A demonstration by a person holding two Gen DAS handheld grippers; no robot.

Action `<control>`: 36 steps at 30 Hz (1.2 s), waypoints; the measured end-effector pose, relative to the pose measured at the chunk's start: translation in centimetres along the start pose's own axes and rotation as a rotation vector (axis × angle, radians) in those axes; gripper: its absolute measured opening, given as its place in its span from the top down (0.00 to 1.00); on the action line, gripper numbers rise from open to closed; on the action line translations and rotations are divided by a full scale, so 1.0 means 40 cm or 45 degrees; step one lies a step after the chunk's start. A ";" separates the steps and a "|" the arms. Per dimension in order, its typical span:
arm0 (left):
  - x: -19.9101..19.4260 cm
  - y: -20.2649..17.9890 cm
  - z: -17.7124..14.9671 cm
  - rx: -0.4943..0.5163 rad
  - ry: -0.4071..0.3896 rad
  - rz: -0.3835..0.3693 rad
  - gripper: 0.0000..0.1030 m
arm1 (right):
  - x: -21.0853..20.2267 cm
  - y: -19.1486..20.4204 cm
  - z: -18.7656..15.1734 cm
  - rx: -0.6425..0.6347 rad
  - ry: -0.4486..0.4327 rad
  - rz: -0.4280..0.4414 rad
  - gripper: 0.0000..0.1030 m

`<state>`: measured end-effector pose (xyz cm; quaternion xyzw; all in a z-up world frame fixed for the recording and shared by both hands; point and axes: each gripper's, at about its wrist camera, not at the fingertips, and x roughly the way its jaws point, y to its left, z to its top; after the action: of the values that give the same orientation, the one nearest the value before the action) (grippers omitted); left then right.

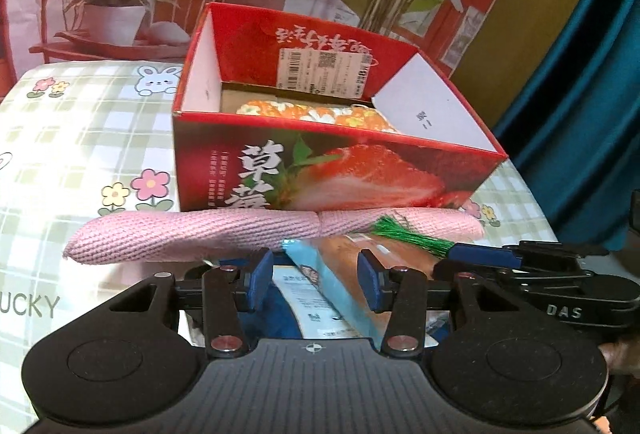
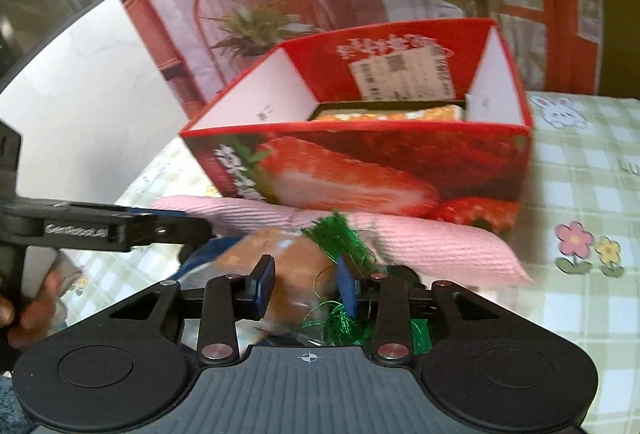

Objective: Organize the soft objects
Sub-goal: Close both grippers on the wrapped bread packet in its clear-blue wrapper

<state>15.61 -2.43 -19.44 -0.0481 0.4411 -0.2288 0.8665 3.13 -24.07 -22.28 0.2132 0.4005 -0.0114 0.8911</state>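
The landmark is the open-topped red cardboard box printed with a cut strawberry point(image 1: 320, 170), standing on the green-and-white checked tabletop point(image 1: 80, 154) with flower and rabbit motifs. Inside the box, on its floor, lies an orange fabric item with white flowers point(image 1: 316, 112).

Against the near wall of the box, on the tabletop, lies a long pink ribbed knitted roll point(image 1: 192, 238), running parallel to that wall.

Nearer than the roll lies a clear plastic bread packet with light-blue printed edging point(image 1: 320, 274), its end tied with green metallic tinsel point(image 1: 412, 240).

Left tongs point(image 1: 314, 276): partly open, straddling the blue-edged part of the packet; contact of the pads with it cannot be determined.

Right tongs point(image 2: 306, 286): narrowly spaced, the brown loaf end of the packet point(image 2: 288, 258) lying between the pads beside the tinsel point(image 2: 340, 238); motion blur prevents confirming a firm grip.

A hand point(image 2: 28, 310) holds the left tool's handle.
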 end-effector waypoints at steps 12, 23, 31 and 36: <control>0.029 -0.012 -0.015 -0.037 0.060 -0.113 0.53 | -0.017 0.030 -0.009 -0.097 -0.010 0.011 0.65; 0.084 0.018 0.002 -0.112 0.142 -0.189 0.52 | 0.034 0.029 0.001 -0.158 0.086 0.061 0.53; 0.123 0.033 0.020 -0.134 0.201 -0.246 0.51 | 0.078 0.026 0.025 -0.153 0.174 0.159 0.43; 0.134 0.026 0.022 -0.137 0.219 -0.274 0.53 | 0.092 0.023 0.032 -0.120 0.212 0.172 0.40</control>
<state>19.40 -3.96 -23.18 -0.1218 0.5177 -0.2995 0.7921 6.73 -23.16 -23.84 0.1980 0.4579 0.0853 0.8625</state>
